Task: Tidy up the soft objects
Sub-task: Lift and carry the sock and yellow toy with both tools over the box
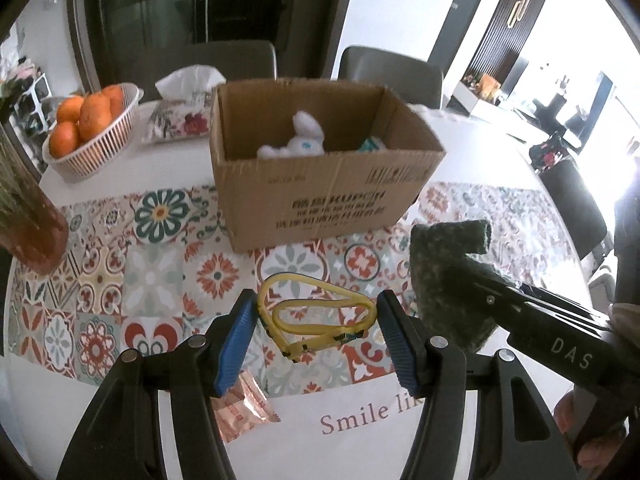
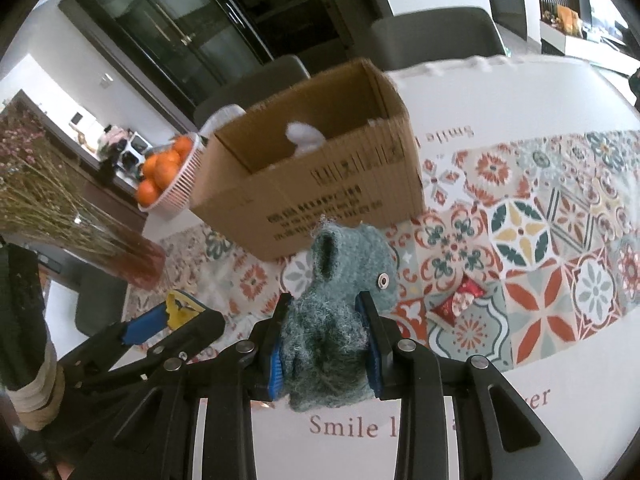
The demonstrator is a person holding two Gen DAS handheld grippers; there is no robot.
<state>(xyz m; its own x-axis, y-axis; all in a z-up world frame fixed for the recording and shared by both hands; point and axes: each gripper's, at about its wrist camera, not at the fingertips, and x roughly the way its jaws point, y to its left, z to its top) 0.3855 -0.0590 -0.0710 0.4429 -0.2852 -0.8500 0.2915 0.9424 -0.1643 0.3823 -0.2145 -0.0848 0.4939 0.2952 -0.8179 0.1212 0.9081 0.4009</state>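
Right tongs squeeze fuzzy teal knit toy; left tongs gape around yellow strap.

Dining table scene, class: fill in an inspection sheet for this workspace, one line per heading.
Surface: white table with patterned tile runner.
Job's things: green knitted toy; yellow strap; cardboard box holding a white plush rabbit.
Clutter: basket of oranges, tissue box, red wrapper, orange wrapper, dried-flower vase.
Grippers: left gripper open around the strap; right gripper shut on the toy.
Cables: nothing seen.
Surroundings: grey chairs, dark glass cabinet.
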